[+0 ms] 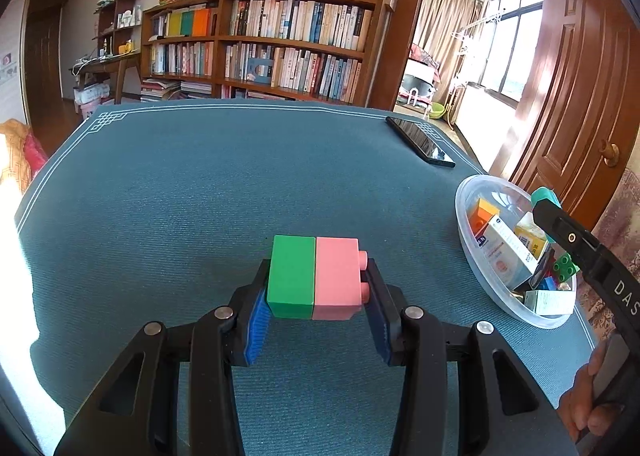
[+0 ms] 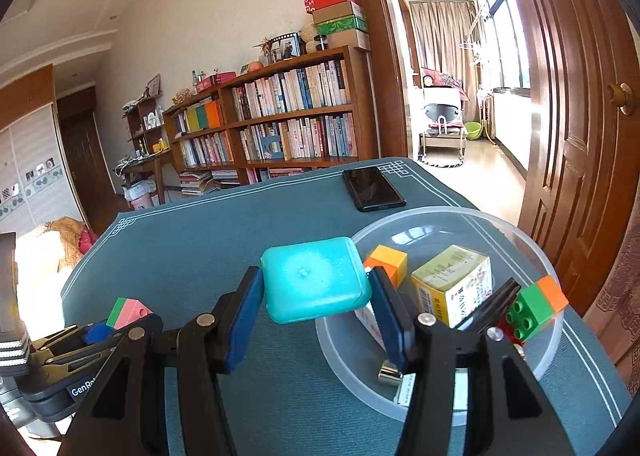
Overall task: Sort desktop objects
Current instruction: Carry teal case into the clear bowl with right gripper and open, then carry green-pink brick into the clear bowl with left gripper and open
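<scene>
A green and pink brick pair (image 1: 314, 280), joined side by side, hangs just above the teal table mat with my left gripper (image 1: 318, 296) shut on its two ends. The same pair (image 2: 130, 312) shows at the lower left of the right wrist view. My right gripper (image 2: 315, 288) is shut on a rounded teal case (image 2: 314, 276) and holds it at the left rim of a clear plastic bowl (image 2: 440, 213). The left wrist view shows that case (image 1: 544, 197) over the bowl (image 1: 464, 223) at the right.
The bowl holds an orange cube (image 2: 386, 260), a yellow medicine box (image 2: 452, 284), a green and orange brick (image 2: 536, 308) and other small boxes. A black phone (image 2: 374, 187) lies at the mat's far right corner. A wooden door stands close on the right.
</scene>
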